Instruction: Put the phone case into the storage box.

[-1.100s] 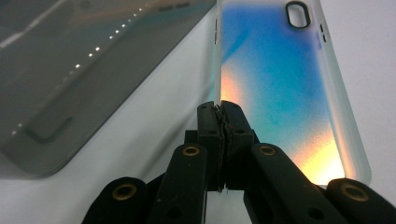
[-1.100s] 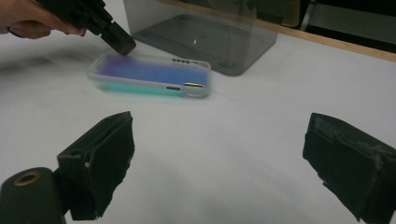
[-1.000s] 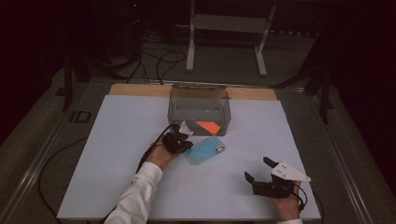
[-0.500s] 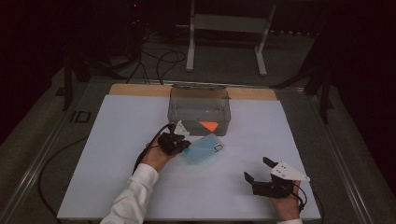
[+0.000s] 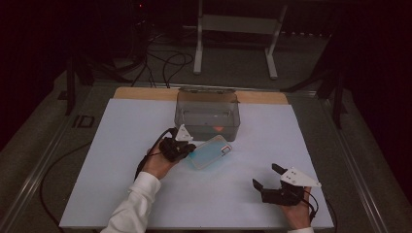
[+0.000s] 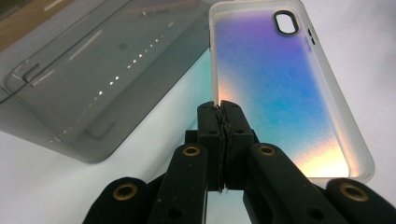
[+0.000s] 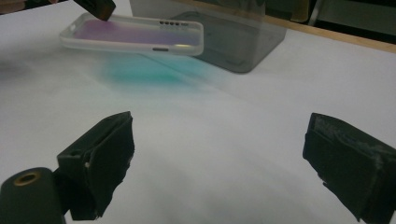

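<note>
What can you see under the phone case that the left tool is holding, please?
The case is lifted clear of the white table; beneath it lie only bare surface and a teal glow. Its far end overlaps the grey bin, hiding part of the bin's wall.

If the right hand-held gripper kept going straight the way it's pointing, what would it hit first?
Probably the phone case held off the table by the left hand-held gripper; the bare table lies between, though depth is hard to judge.

The phone case [image 6: 280, 88] looks like frosted translucent plastic with an iridescent sheen (blue into pink). The box [image 5: 207, 114] is smoky, glossy clear plastic; the table [image 5: 121, 184] is matt white.
</note>
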Motion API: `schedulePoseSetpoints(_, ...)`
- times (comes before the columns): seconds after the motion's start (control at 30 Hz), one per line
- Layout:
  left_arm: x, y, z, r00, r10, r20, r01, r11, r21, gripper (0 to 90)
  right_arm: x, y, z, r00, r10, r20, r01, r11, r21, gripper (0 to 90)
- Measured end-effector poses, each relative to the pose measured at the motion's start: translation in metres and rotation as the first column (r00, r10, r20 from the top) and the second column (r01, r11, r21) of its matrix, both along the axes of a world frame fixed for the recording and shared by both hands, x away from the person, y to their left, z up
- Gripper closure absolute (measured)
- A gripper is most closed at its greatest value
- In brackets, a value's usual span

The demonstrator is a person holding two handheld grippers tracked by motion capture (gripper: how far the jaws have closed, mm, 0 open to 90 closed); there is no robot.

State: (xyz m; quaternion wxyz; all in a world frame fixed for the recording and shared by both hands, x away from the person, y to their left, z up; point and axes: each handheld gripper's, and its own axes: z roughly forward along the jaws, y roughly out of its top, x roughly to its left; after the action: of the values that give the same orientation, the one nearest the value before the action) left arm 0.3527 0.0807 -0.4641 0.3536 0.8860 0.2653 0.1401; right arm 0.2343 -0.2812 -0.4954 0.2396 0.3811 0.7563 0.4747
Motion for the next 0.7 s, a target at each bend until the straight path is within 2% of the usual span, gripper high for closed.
schedulePoseSetpoints(0.23, -0.005, 0.006, 0.009, 0.9996, 0.003, 0.029, -0.003, 0.9999, -0.012, 89.3, 0.004, 0.002, 0.001, 0.9998, -0.004, -0.022, 0.004, 1.0, 0.02, 8.9)
schedulePoseSetpoints(0.3, -0.007, 0.009, 0.013, 0.999, 0.004, 0.044, -0.003, 0.9998, -0.017, 89.3, 0.006, 0.003, 0.005, 0.9995, 0.005, -0.031, -0.004, 0.999, 0.041, 8.9)
schedulePoseSetpoints(0.57, -0.01, 0.015, 0.022, 0.9971, 0.013, 0.074, -0.011, 0.9997, -0.023, 89.3, 0.013, 0.009, 0.014, 0.9987, 0.017, -0.048, -0.016, 1.0, 0.025, 8.9)
schedulePoseSetpoints(0.7, -0.014, 0.016, 0.027, 0.9959, 0.009, 0.09, -0.007, 0.9997, -0.025, 89.3, 0.018, 0.015, 0.023, 0.9976, 0.042, -0.055, -0.04, 0.999, 0.023, 8.9)
